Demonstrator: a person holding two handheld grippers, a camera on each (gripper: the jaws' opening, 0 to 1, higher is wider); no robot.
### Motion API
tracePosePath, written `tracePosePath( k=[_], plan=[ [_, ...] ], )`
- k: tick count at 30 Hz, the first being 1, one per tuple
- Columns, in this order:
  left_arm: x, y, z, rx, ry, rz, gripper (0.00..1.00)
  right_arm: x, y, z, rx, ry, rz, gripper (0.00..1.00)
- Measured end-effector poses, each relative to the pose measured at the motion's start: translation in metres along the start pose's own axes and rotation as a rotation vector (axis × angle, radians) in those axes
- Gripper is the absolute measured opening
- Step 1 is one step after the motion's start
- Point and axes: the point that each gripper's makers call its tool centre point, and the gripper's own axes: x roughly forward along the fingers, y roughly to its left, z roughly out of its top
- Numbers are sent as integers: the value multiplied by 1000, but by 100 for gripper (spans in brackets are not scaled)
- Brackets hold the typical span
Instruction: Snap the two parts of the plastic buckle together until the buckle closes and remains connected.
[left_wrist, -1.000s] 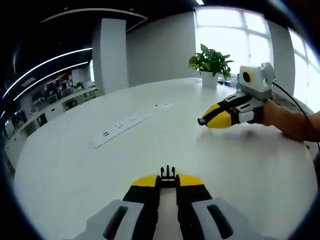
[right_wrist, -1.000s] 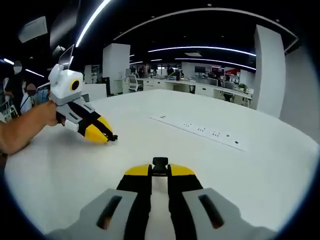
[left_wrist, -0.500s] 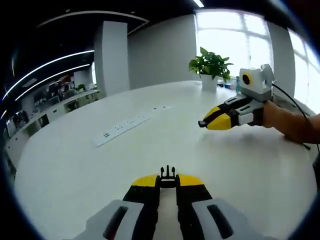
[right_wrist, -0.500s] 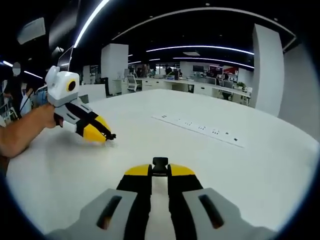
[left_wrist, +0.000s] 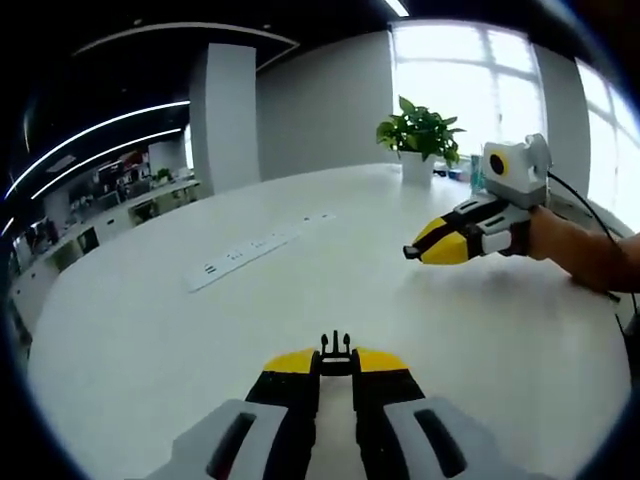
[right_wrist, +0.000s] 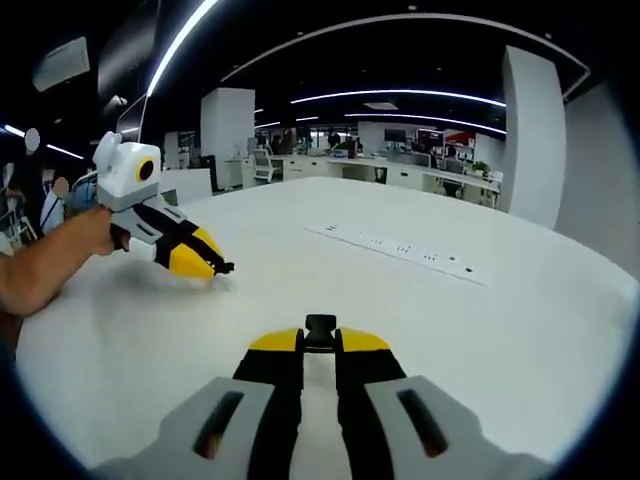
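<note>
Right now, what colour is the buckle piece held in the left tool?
Black; the buckle piece shows best in the left gripper view.

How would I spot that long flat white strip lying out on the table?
On the big white round table, look past the yellow-and-black fingers toward the middle. The power strip lies flat there, a long white bar with small dark sockets, the table's sole flat object.
</note>
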Motion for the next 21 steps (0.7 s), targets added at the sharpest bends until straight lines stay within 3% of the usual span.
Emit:
tracePosePath(
  k=[21],
  plan=[
    [-17,-25,-12,18,7,-3,11,-22,13,-2,-28,-11,-17,10]
  ],
)
